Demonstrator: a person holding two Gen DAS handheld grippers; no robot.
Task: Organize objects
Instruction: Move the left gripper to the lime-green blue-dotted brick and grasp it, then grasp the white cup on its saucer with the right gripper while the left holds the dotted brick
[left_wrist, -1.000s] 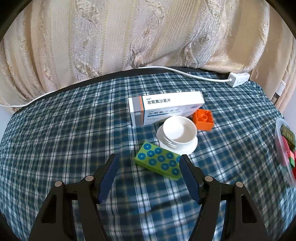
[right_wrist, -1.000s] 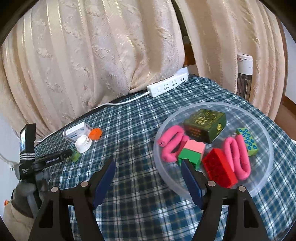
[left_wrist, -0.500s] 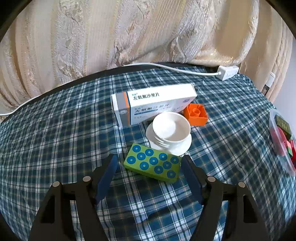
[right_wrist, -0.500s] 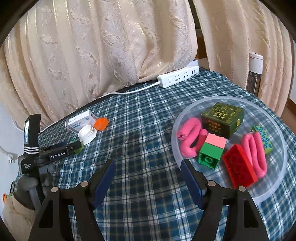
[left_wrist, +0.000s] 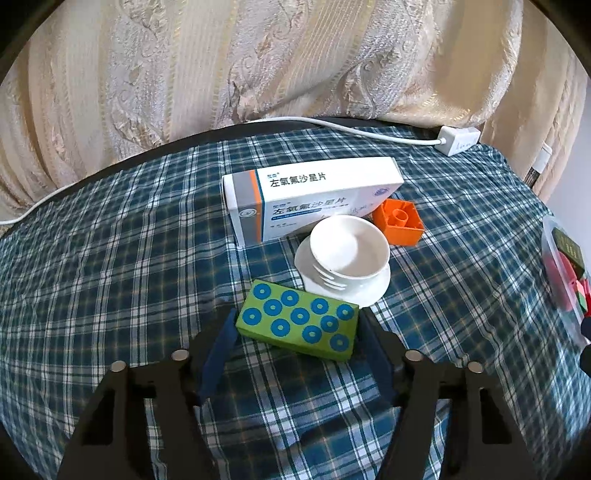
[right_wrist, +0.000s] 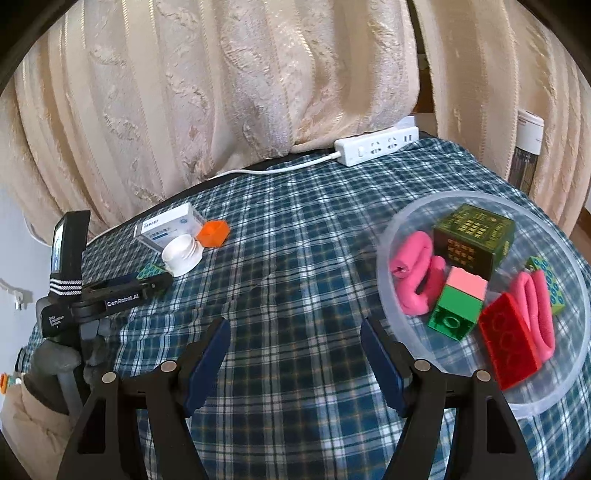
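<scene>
Green block with blue studs (left_wrist: 298, 325) lying flat on plaid-covered surface (left_wrist: 110, 280), between spread pads of left claw (left_wrist: 295, 341), not yet gripped. Likely light, rigid, smooth plastic; best pinched across short ends. White cup (left_wrist: 349, 251) just behind: fragile. Right claw (right_wrist: 295, 350) wide, empty, beside clear bowl (right_wrist: 388, 295).

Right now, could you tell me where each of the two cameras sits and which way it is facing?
Left wrist: on the left gripper, looking forward and down at the green dotted block between its open fingers, with the white cup and medicine box beyond.
Right wrist: on the right gripper, open over bare plaid cloth, the clear bowl of toys to its right; the left gripper shows at far left.
Shared: block, cup, box, orange piece, bowl, power strip.
</scene>
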